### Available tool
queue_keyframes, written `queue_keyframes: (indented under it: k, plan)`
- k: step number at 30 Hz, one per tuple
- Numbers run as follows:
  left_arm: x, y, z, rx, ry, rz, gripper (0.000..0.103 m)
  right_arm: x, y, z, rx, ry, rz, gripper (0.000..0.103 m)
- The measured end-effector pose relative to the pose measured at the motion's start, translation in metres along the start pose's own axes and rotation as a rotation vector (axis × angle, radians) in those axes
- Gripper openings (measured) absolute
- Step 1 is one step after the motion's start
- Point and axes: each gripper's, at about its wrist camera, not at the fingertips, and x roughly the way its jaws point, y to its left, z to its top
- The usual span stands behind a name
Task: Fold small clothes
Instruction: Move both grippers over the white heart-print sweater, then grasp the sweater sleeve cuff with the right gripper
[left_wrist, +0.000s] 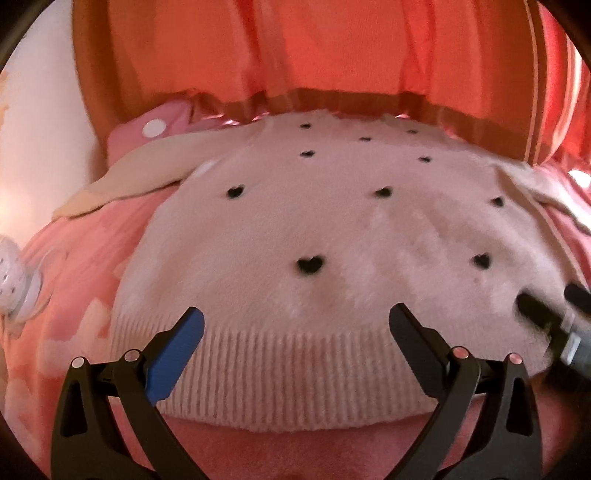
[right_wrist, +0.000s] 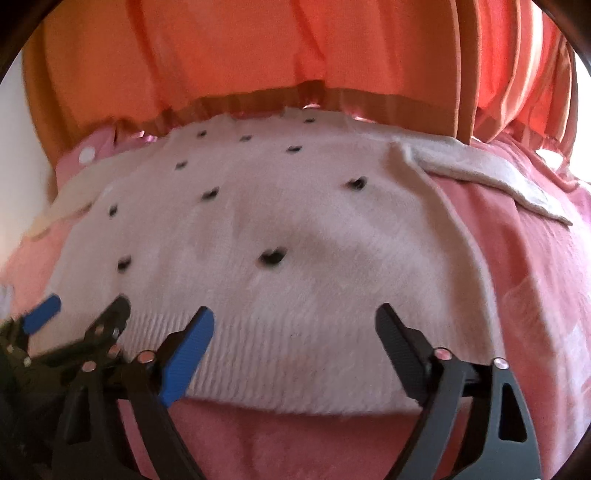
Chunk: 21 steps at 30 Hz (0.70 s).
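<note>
A small fluffy pale pink sweater with small black hearts lies flat on a pink bedspread, ribbed hem nearest me, sleeves spread to both sides. It also shows in the right wrist view. My left gripper is open and empty, just above the hem's left half. My right gripper is open and empty above the hem's right half. The right gripper shows at the right edge of the left wrist view; the left gripper shows at the lower left of the right wrist view.
An orange curtain or bed skirt hangs behind the sweater. A pink polka-dot item lies at the far left by the left sleeve. A white dotted object sits at the left edge. Bare bedspread lies to the right.
</note>
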Motion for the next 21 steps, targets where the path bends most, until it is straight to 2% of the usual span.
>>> queue_keyframes:
  k: [1,3,4,6,8,12,15,16,17,19,20,21]
  plan:
    - [-0.001,0.001,0.005,-0.004,0.008,-0.027,0.098,-0.004,-0.013,0.009,0.037,-0.014,0.002,0.084]
    - [-0.009,0.007,0.022,-0.019,0.001,-0.088,0.098,-0.013,-0.061,0.037,0.175,-0.069,0.004,0.086]
    - [-0.011,0.007,0.029,-0.012,-0.009,-0.093,0.098,-0.011,-0.09,0.051,0.237,-0.08,-0.013,0.088]
    - [-0.012,0.006,0.05,0.007,-0.024,-0.078,0.098,0.005,-0.144,0.076,0.322,-0.049,-0.053,0.089]
    - [-0.007,0.008,0.072,-0.005,-0.037,-0.102,0.098,0.028,-0.198,0.094,0.398,-0.039,-0.081,0.089]
    - [0.015,0.018,0.097,-0.114,-0.076,-0.16,0.098,0.068,-0.295,0.106,0.62,-0.043,-0.133,0.085]
    - [0.043,0.028,0.102,-0.211,-0.067,-0.168,0.098,0.086,-0.338,0.104,0.776,-0.054,-0.143,0.069]
    - [0.05,0.028,0.101,-0.222,-0.056,-0.153,0.098,0.094,-0.351,0.104,0.82,-0.059,-0.14,0.057]
    - [0.061,0.031,0.1,-0.24,-0.024,-0.138,0.098,0.1,-0.358,0.105,0.839,-0.054,-0.136,0.04]
    - [0.076,0.037,0.099,-0.266,0.033,-0.12,0.098,0.116,-0.367,0.108,0.87,-0.029,-0.137,0.019]
    - [0.082,0.041,0.1,-0.279,0.053,-0.099,0.098,0.12,-0.366,0.111,0.876,-0.029,-0.151,0.014]
    - [0.089,0.045,0.099,-0.287,0.066,-0.082,0.098,0.123,-0.364,0.116,0.875,-0.038,-0.157,0.013]
